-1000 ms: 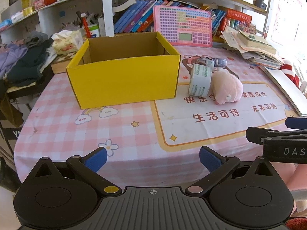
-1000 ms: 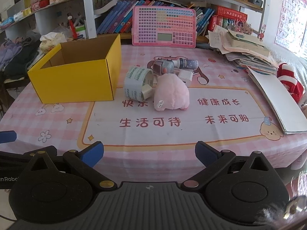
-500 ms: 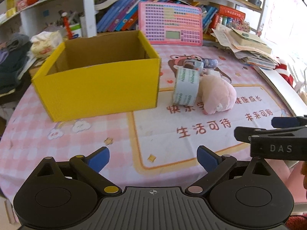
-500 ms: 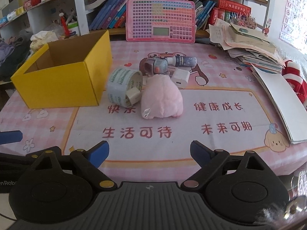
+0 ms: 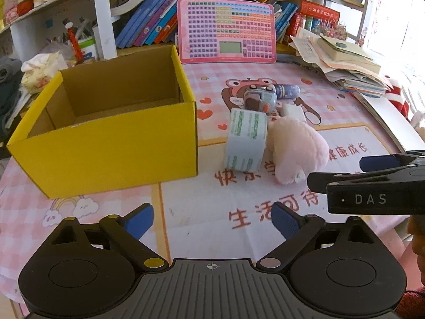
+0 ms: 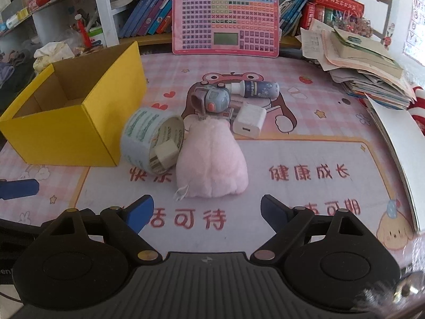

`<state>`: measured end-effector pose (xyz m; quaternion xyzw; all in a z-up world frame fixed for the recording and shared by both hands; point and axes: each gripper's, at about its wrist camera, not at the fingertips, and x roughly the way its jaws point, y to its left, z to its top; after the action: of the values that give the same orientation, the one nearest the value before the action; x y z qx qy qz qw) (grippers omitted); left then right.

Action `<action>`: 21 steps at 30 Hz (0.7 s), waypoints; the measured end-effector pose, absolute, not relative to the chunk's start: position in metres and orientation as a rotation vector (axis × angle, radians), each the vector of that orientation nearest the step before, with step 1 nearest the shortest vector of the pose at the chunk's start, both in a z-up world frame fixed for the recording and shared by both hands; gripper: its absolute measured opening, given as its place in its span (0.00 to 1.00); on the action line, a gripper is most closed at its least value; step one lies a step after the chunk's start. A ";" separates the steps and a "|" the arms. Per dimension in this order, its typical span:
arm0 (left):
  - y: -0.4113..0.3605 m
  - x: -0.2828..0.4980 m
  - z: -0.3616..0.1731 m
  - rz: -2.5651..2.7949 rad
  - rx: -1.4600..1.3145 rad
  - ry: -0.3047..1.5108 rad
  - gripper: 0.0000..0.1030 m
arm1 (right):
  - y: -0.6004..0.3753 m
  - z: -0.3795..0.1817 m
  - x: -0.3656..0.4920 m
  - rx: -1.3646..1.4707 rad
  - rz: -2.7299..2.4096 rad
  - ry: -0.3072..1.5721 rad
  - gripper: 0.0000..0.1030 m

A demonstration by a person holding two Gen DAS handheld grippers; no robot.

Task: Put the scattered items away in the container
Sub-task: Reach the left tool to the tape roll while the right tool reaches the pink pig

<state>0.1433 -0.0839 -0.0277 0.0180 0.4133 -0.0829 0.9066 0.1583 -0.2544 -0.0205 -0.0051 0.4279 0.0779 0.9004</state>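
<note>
Plush [image 6: 211, 156] lies dead ahead of the spread right hand-held gripper [image 6: 207, 212], long axis pointing away; left hand-held gripper [image 5: 212, 219], also spread, sits farther.

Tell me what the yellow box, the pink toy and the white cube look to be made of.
Yellow box: cardboard, matte yellow outside, raw brown inside, folded edges.
Pink toy: soft plush fabric, fuzzy nap, sewn tag at one end.
White cube: probably hard plastic, smooth with a slight sheen, a slot in one face.
</note>
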 end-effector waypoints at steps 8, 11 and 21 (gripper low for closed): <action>-0.096 0.162 -0.027 -0.137 0.051 0.877 0.86 | -0.262 -0.029 0.194 -0.009 0.210 0.918 0.83; -0.102 0.170 -0.028 -0.135 0.050 0.897 0.86 | -0.261 -0.034 0.207 -0.027 0.234 0.942 0.82; -0.128 0.193 -0.034 -0.133 0.067 0.932 0.77 | -0.269 -0.047 0.241 -0.048 0.318 0.989 0.78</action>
<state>0.1932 -0.1281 -0.0339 0.0323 0.4491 -0.0642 0.8906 0.2407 -0.2687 -0.0469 -0.0230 0.4723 0.1518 0.8680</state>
